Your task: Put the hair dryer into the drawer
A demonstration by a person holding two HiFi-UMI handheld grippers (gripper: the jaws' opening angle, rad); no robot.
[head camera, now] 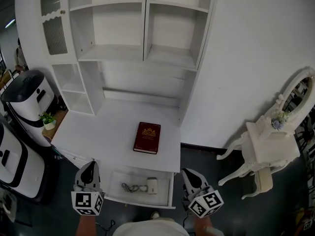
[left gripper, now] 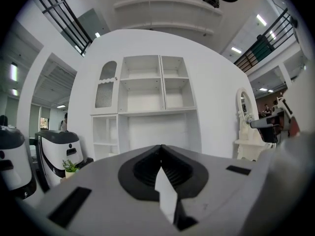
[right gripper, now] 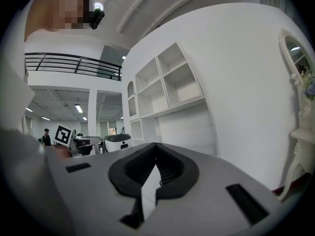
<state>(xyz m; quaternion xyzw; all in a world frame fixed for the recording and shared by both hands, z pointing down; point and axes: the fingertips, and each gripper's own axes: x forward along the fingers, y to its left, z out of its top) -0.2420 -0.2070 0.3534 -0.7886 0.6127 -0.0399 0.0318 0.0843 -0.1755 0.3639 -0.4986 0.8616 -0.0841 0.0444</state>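
Observation:
The white hair dryer (head camera: 151,185) lies inside the open drawer (head camera: 140,201) of the white desk (head camera: 88,132), with its dark cord (head camera: 130,187) coiled to its left. My left gripper (head camera: 90,167) hovers by the drawer's left front corner, shut and holding nothing. My right gripper (head camera: 189,174) is just right of the drawer, also shut and empty. In the left gripper view the left gripper (left gripper: 160,149) points level at the desk's hutch. In the right gripper view the right gripper (right gripper: 155,146) has its jaws together, aimed along the white wall.
A red book (head camera: 147,137) lies on the desk top behind the drawer. Open white shelves (head camera: 142,28) rise above it. Black-and-white machines (head camera: 27,100) and a small potted plant (head camera: 48,119) stand at the left. A white vanity table with mirror (head camera: 273,144) stands at the right.

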